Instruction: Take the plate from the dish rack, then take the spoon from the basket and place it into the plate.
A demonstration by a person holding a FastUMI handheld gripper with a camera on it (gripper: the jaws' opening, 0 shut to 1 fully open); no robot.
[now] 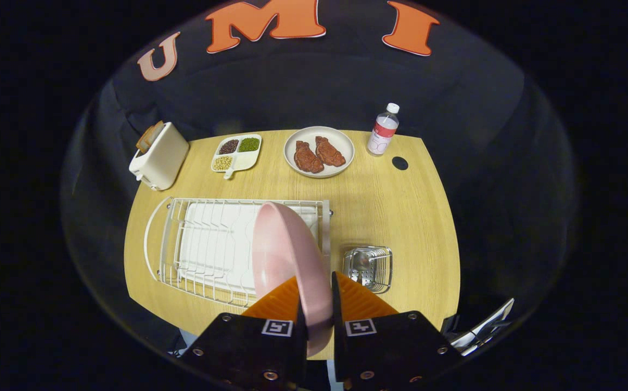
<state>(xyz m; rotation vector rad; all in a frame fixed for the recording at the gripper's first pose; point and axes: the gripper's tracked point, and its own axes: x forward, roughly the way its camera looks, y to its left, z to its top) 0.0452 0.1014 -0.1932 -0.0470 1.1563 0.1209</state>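
— Pink plate (286, 255) first: we have it on edge between the fingers, the gripper (318, 304) clamped on its rim, one finger on each face. It hangs over the right end of the dish rack (194, 255), near the front edge of the table (395, 212), and we judge it already lifted free of the wires.

— How do we think it will handle?

— Stiff and smooth, probably glazed or hard plastic, so slippery at the pinch and breakable if it drops. We hold only a small part of the rim, and most of the disc stands beyond the fingers, so it may swing. A deeper bite on the rim would be safer.

— Which way does it point?

— Upright, thin edge toward us, running away from the fingers toward the far edge of the table. Its hollow face looks toward the rack's side, as far as we can tell.

— And the spoon?

— Spoon (361, 262) lies in the small wire basket (370, 267) just right of the rack, near the front right corner. We cannot make out its handle clearly; the bowl seems to sit at the basket's far left. Light, hard, slick metal, so we would take it across the handle.

— Next?

— We judge the plate must go down flat on bare wood before we reach for it.
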